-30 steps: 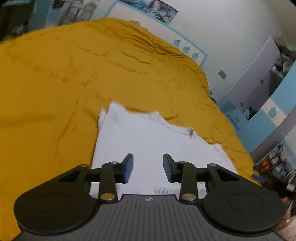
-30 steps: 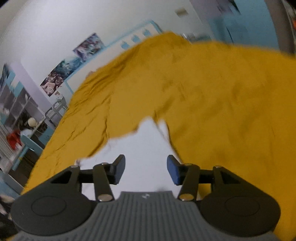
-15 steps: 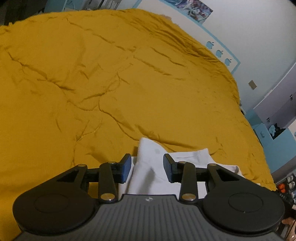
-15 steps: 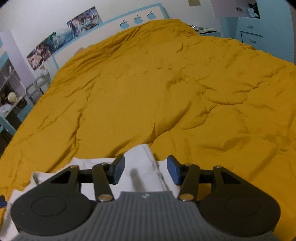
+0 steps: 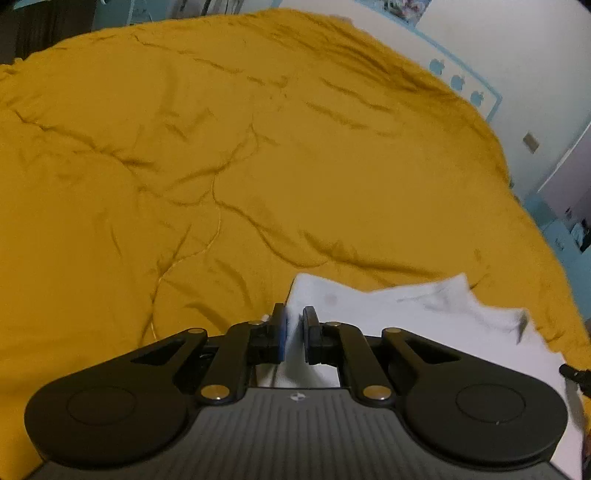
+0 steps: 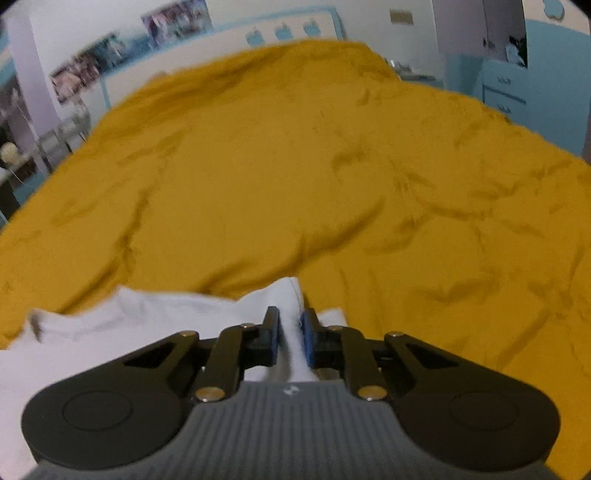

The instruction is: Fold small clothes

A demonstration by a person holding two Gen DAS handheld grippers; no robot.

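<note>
A small white garment (image 5: pixel 424 325) lies on a mustard-yellow bedspread (image 5: pixel 221 166). In the left wrist view my left gripper (image 5: pixel 294 332) is shut on the garment's left corner, white cloth pinched between the blue pads. In the right wrist view the same white garment (image 6: pixel 110 332) spreads to the left, and my right gripper (image 6: pixel 290 332) is shut on its right corner, cloth bunched between the fingers. Both corners sit low, near the bedspread (image 6: pixel 332 166).
The wrinkled bedspread fills most of both views. A white wall with posters and blue apple stickers (image 6: pixel 284 29) runs behind the bed. Blue drawers (image 6: pixel 506 88) stand at the far right, shelves (image 6: pixel 22 147) at the far left.
Both grippers were open half a second ago, each with a corner of the garment between its fingers. Both have now closed on the cloth.
</note>
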